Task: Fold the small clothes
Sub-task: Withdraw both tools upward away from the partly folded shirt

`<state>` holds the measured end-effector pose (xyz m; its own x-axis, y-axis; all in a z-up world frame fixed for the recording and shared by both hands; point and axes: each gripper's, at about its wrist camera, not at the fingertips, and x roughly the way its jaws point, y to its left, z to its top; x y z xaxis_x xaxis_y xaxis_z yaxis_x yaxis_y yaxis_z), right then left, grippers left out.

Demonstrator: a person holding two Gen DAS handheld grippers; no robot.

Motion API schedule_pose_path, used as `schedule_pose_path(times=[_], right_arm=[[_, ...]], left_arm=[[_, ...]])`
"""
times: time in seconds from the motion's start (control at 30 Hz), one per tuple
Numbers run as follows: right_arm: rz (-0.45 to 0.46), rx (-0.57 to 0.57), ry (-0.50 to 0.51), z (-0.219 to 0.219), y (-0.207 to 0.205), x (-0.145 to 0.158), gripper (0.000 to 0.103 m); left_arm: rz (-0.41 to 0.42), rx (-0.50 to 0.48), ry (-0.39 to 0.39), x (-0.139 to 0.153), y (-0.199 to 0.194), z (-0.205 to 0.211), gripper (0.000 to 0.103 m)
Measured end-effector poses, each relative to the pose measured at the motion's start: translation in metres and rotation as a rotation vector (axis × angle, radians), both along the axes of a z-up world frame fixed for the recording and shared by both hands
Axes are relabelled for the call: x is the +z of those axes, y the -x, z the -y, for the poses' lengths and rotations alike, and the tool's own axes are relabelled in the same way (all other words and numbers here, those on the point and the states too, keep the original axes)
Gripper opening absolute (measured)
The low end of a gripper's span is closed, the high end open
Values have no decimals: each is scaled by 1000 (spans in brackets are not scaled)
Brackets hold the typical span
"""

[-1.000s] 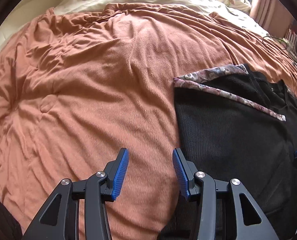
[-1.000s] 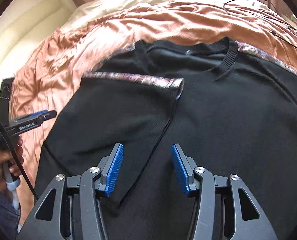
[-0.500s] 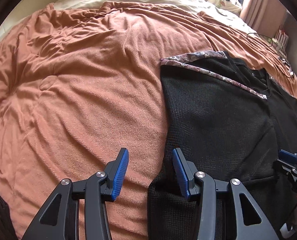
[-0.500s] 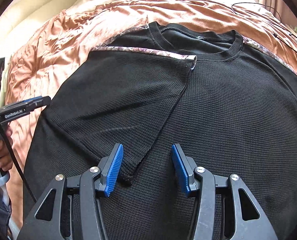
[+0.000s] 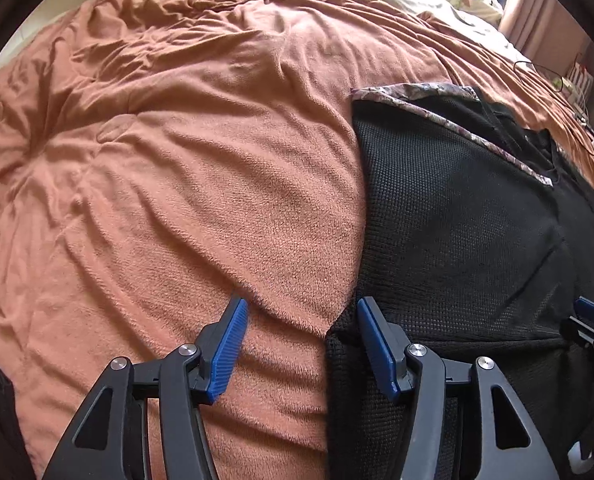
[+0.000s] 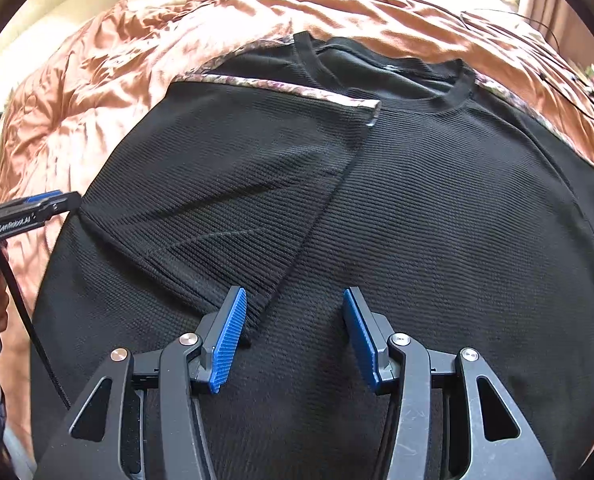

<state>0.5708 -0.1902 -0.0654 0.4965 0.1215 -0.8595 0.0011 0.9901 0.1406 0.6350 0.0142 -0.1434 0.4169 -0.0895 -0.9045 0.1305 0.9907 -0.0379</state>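
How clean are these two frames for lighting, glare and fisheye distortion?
Left wrist view: sharp, strong fisheye bending, black corners, window area overexposed top right. Right wrist view: sharp, sunlight glare washes out the orange blanket at the top, while the black shirt keeps its weave visible.

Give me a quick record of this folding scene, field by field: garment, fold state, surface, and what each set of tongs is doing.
garment: black shirt with patterned trim, neck opening away from the right wrist camera
fold state: one sleeve side folded inward over the body
surface: orange blanket on a bed
left tongs: open, at the shirt's side edge, one finger over blanket, one over shirt
right tongs: open, above the folded flap's lower corner
other: black cable beyond the shirt
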Motion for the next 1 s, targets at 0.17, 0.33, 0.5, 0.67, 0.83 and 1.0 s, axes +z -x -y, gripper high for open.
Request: schedule_pose_path(times=[0.17,0.33,0.5,0.67,0.83,1.0], right_arm=[[6,-14,-28,17,19,23,48],[44,29,9,18,56,52,76],[58,51,-9,22,100,76,88],[74,46,0,26,140,98,90],[100,50,-26,32,177,122,90],[133,65,-27,40,216,141,90]], left_arm=[[34,2,19,26,19,-2,60],[49,2,60,58,46,-1,60],[79,-8,87,94,84,6,79],[128,-42,66,124,132,15,96],[138,-52,60,141,172,18,96],[156,-23,86,157,207,16,96]])
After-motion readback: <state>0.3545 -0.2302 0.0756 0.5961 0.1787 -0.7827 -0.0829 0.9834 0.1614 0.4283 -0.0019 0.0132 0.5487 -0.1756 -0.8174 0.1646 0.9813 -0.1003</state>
